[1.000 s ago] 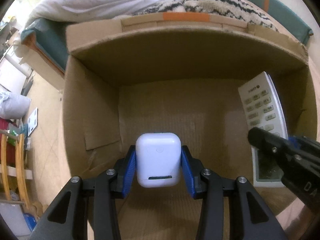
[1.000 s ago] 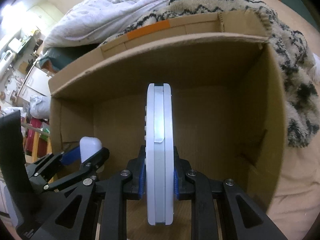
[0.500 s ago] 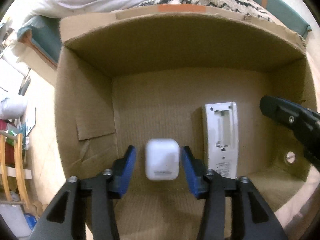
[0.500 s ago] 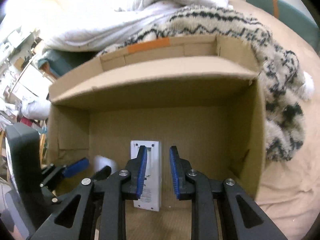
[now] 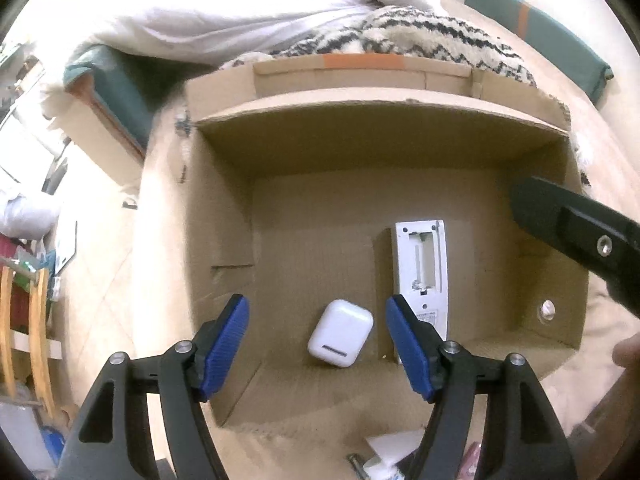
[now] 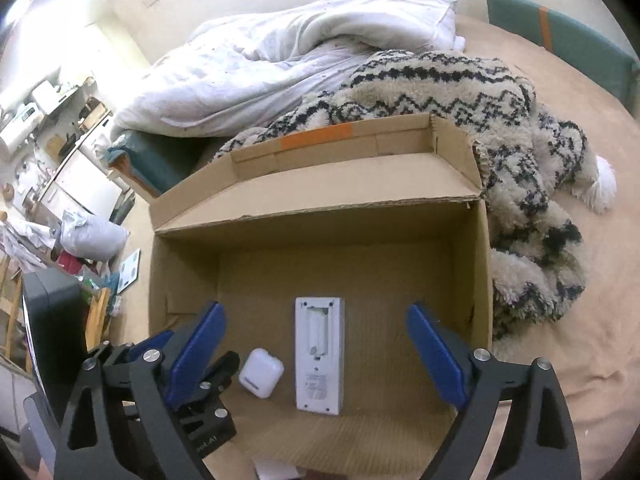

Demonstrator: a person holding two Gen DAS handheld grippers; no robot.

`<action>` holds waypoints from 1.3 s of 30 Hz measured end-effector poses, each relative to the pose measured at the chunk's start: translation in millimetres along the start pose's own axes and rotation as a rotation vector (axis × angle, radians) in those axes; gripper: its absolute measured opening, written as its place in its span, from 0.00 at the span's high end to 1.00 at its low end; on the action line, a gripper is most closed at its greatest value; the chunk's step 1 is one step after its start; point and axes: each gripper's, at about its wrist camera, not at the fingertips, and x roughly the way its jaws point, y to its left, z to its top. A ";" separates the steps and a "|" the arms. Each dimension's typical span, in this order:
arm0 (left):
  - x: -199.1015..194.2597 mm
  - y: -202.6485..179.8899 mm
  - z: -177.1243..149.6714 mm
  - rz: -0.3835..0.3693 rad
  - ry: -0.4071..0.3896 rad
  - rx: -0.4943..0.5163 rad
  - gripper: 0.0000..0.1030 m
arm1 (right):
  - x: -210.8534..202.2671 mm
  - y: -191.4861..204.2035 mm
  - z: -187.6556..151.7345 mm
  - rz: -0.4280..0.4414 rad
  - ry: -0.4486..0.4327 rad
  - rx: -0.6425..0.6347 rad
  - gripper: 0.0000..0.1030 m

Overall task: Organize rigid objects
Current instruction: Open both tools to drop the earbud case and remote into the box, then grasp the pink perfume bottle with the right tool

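An open cardboard box (image 5: pixel 224 216) (image 6: pixel 484 264) sits on the bed. On its floor lie a white earbud case (image 5: pixel 340 333) (image 6: pixel 261 373) and, to its right, a white remote (image 5: pixel 420 276) (image 6: pixel 319 356) lying face down with its battery bay open. My left gripper (image 5: pixel 318 346) is open and empty above the case. My right gripper (image 6: pixel 316 354) is open and empty above the remote. The right gripper's black body (image 5: pixel 576 232) shows at the right of the left wrist view.
A white duvet (image 6: pixel 288 56) and a black-and-cream fuzzy blanket (image 6: pixel 520 128) lie behind and to the right of the box. White items (image 5: pixel 392 448) lie in front of the box's near edge. Cluttered furniture (image 6: pixel 48 128) stands at the left.
Both grippers let go of their objects, opened wide and pulled up and back. The earbud case and the remote now lie on the box floor.
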 end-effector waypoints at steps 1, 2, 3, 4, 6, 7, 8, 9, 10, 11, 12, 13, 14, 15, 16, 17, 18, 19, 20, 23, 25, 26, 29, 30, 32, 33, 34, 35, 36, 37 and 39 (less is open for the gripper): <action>-3.0 1.0 -0.7 0.005 -0.003 -0.002 0.34 | -3.2 1.1 -0.7 0.004 0.000 -0.001 0.05; -8.1 2.6 -4.0 0.010 -0.007 -0.005 0.34 | -6.2 2.1 -2.2 0.008 -0.003 -0.001 0.05; -11.2 4.2 -4.7 0.014 -0.010 -0.009 0.34 | -9.7 3.1 -3.5 0.013 -0.006 -0.001 0.05; -15.6 7.6 -6.8 0.018 -0.016 -0.014 0.34 | -13.5 4.1 -4.4 0.016 -0.011 -0.001 0.05; -23.6 13.0 -9.8 0.024 -0.026 -0.024 0.34 | -22.5 7.1 -6.5 0.019 -0.029 -0.009 0.05; -28.7 16.6 -12.1 0.022 -0.031 -0.031 0.34 | -26.6 8.7 -8.1 0.016 -0.037 -0.017 0.05; -31.4 18.5 -13.1 0.021 -0.033 -0.034 0.34 | -30.8 10.2 -10.1 0.008 -0.045 -0.026 0.05; -35.3 20.6 -15.3 0.019 -0.036 -0.038 0.34 | -34.2 11.2 -12.3 -0.003 -0.051 -0.033 0.05; -39.5 23.3 -18.1 0.020 -0.041 -0.042 0.34 | -36.8 11.7 -15.0 -0.015 -0.054 -0.040 0.05; -43.7 25.5 -21.2 0.021 -0.047 -0.044 0.34 | -39.3 11.6 -19.7 -0.034 -0.060 -0.045 0.05; -47.7 27.7 -24.3 0.022 -0.053 -0.046 0.34 | -41.0 10.3 -24.1 -0.051 -0.071 -0.046 0.05; -52.8 30.5 -29.5 0.025 -0.063 -0.047 0.34 | -43.2 9.2 -30.5 -0.072 -0.085 -0.044 0.05; -56.1 31.9 -33.6 0.028 -0.070 -0.048 0.34 | -44.5 9.4 -37.5 -0.092 -0.091 -0.047 0.05; -60.2 33.5 -38.8 0.032 -0.079 -0.047 0.34 | -45.2 10.4 -43.0 -0.102 -0.086 -0.057 0.05; -64.9 35.4 -44.8 0.035 -0.091 -0.046 0.34 | -46.1 13.0 -49.9 -0.103 -0.079 -0.076 0.05; -69.5 37.3 -51.1 0.037 -0.103 -0.046 0.34 | -48.1 15.0 -55.3 -0.099 -0.080 -0.089 0.05; -73.2 39.0 -56.6 0.038 -0.112 -0.046 0.34 | -50.5 16.5 -60.3 -0.099 -0.084 -0.099 0.05; -77.5 41.2 -63.1 0.037 -0.121 -0.048 0.34 | -53.3 18.0 -65.8 -0.100 -0.087 -0.107 0.05; -79.9 42.8 -67.0 0.035 -0.125 -0.052 0.34 | -55.8 18.4 -69.9 -0.098 -0.087 -0.110 0.05; -85.1 49.2 -79.6 0.021 -0.144 -0.078 0.34 | -62.5 14.9 -82.7 -0.067 -0.071 -0.079 0.05; -83.8 52.1 -85.1 0.021 -0.140 -0.090 0.34 | -65.9 9.9 -90.3 -0.043 -0.060 -0.046 0.05; -82.7 53.6 -87.5 0.026 -0.138 -0.094 0.34 | -67.9 7.3 -94.7 -0.041 -0.056 -0.034 0.05; -80.9 57.9 -95.4 0.036 -0.148 -0.113 0.34 | -72.4 4.1 -106.1 -0.053 -0.053 -0.029 0.05; -79.7 58.8 -96.7 0.032 -0.146 -0.116 0.34 | -73.3 2.9 -109.6 -0.056 -0.051 -0.027 0.05; -75.9 60.7 -98.4 0.025 -0.127 -0.120 0.34 | -73.7 1.0 -115.6 -0.062 -0.042 -0.025 0.05; -75.2 61.4 -98.4 0.021 -0.123 -0.125 0.34 | -74.0 0.3 -118.3 -0.063 -0.038 -0.024 0.05; -75.3 62.1 -98.4 0.014 -0.124 -0.129 0.34 | -73.7 -0.4 -121.2 -0.064 -0.034 -0.025 0.05; -75.9 62.7 -98.4 0.013 -0.125 -0.131 0.34 | -72.8 -1.1 -123.1 -0.067 -0.031 -0.027 0.05; -76.5 62.7 -98.5 0.012 -0.127 -0.131 0.34 | -72.2 -1.6 -125.0 -0.070 -0.027 -0.030 0.05; -76.7 62.4 -98.5 0.008 -0.127 -0.131 0.34 | -71.3 -1.8 -126.8 -0.073 -0.021 -0.034 0.05; -76.6 61.3 -99.1 0.001 -0.125 -0.135 0.34 | -69.6 -1.8 -128.9 -0.077 -0.010 -0.043 0.05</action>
